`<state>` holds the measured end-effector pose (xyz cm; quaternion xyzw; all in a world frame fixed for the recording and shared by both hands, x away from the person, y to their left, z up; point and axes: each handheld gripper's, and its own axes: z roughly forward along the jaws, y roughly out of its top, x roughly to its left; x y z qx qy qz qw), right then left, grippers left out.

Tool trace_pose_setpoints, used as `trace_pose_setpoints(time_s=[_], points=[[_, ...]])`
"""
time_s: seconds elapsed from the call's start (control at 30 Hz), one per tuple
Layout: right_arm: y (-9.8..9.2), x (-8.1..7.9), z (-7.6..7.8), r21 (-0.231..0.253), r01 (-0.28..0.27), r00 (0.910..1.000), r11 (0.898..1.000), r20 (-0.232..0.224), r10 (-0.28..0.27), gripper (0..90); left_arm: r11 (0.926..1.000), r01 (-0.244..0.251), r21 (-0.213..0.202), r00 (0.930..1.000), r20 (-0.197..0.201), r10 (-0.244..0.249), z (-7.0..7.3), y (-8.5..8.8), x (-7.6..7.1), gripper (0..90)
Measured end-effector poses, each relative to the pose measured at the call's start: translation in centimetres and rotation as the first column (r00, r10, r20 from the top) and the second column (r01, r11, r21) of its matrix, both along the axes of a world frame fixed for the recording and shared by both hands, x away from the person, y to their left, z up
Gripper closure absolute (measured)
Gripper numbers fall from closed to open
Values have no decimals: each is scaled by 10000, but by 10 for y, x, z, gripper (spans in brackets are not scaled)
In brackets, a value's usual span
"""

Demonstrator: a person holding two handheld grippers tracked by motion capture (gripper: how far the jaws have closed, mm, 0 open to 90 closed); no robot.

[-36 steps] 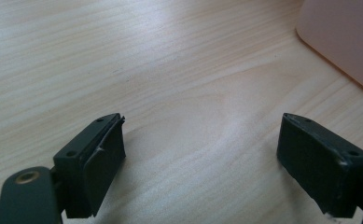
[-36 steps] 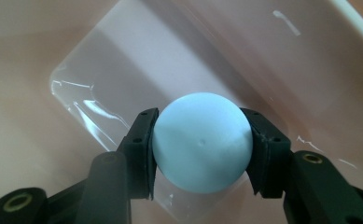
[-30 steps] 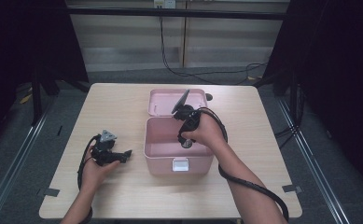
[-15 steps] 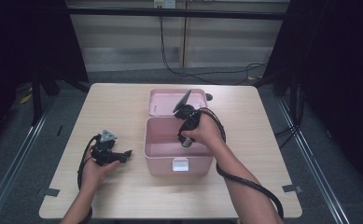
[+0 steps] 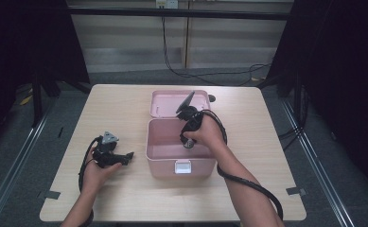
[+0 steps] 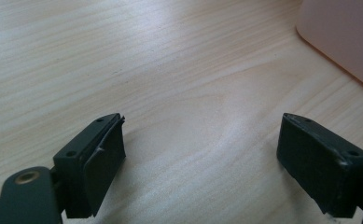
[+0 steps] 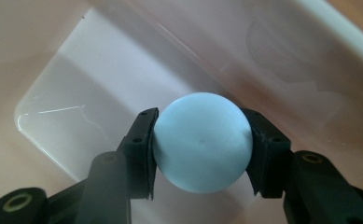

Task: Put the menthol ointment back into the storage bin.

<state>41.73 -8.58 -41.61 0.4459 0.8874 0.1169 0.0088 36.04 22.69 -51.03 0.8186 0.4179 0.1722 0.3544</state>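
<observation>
The pale blue ball [image 7: 201, 141], smooth, matte and round, sits clamped between the two black jaws of your right gripper [image 7: 201, 144], pressed on opposite sides so it cannot roll free. You hold it low inside the pink box [image 5: 160, 147], just above the glossy, pale floor of the box, which suggests you are either setting it down there or lifting it out; which of the two cannot be told. The box is a rounded rectangular tub of smooth plastic with a white latch plate on its front wall, and its matching pink lid [image 5: 165, 104] lies flat just behind it, leaving the opening free for your hand. Your right hand [image 5: 205, 135] reaches over the rim from the near right side. Your left gripper [image 5: 110, 153] rests on the worktop [image 5: 125, 198] to the left of the box, jaws standing wide apart with nothing between them, apparently waiting. The worktop is light wood-grain laminate, bare around the box.
</observation>
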Motion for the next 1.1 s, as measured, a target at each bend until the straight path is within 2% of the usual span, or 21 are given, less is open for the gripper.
trace_pose_setpoints(time_s=[0.7, 1.1], points=[[2, 7, -12, -67, 193, 9998, 9998, -91, -194, 502, 10000, 6, -5, 10000, -6, -6, 0, 0, 0, 147], [5, 5, -18, -102, 147, 9999, 9998, -38, -147, 501, 10000, 23, -7, 10000, -6, -23, 0, 0, 0, 147]])
